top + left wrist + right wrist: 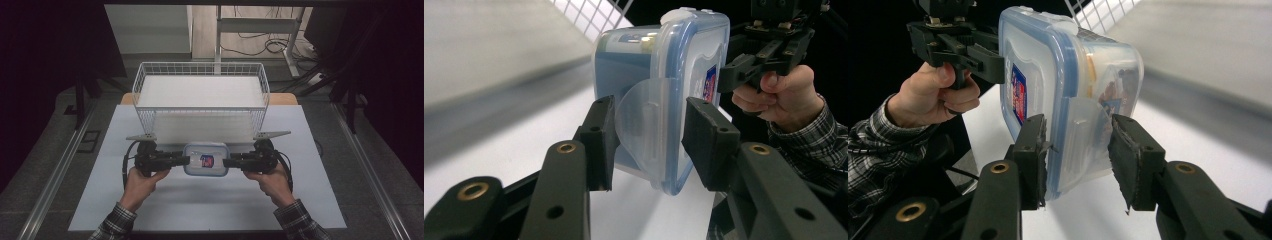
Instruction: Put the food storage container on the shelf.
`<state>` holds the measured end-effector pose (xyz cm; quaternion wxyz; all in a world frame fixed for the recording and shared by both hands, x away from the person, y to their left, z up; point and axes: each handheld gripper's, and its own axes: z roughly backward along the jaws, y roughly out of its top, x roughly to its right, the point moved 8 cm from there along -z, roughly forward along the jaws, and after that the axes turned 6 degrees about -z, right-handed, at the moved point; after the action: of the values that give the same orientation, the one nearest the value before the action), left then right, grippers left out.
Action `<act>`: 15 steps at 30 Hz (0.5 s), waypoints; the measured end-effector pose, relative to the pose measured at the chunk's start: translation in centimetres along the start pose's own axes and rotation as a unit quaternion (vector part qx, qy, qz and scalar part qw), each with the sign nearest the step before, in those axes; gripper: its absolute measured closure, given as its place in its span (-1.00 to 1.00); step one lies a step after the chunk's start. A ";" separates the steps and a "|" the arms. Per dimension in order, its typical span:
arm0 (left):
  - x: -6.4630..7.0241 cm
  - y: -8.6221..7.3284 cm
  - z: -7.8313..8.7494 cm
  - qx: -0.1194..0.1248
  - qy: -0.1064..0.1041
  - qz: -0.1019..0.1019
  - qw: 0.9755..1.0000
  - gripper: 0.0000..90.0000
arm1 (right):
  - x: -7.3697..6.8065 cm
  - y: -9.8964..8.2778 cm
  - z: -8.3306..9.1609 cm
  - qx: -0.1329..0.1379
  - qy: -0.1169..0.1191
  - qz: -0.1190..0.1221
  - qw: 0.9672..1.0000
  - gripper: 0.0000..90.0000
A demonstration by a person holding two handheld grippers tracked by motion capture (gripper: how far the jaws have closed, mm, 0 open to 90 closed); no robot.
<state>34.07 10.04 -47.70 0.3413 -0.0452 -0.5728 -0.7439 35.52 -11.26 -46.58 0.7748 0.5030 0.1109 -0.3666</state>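
A clear plastic food box [206,159] with a blue-rimmed lid and a red and blue label hangs level between my two grippers, just in front of the wire basket. My left gripper [186,160] is shut on the box's left end. In the left gripper view its pads [600,142] clamp the box [659,75] across a translucent latch flap. My right gripper [226,162] is shut on the opposite end. In the right gripper view, the right gripper [1078,155] squeezes the box [1048,65] at its other latch flap. Some food shows dimly inside.
A white wire basket [200,64] with a white liner stands right behind the box, on a white mat [150,200] that covers the table. Dark floor and metal rails flank the table. Cables and a desk frame [260,30] lie beyond the basket.
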 end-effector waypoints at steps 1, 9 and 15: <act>0.0 0.3 0.1 0.001 0.001 -0.001 1.000 0.28 | -0.1 0.6 0.1 0.003 0.000 0.001 1.000 0.31; -0.3 4.6 1.4 0.008 0.009 -0.013 1.000 0.28 | -0.8 4.4 0.6 0.019 0.002 0.009 1.000 0.31; -0.8 7.7 2.2 0.016 0.013 -0.015 1.000 0.27 | -1.3 7.8 1.0 0.025 0.000 0.012 1.000 0.31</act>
<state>38.27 11.52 -40.95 0.3386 -0.0215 -0.5808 -0.7400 39.75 -9.74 -39.96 0.7662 0.5239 0.0957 -0.3595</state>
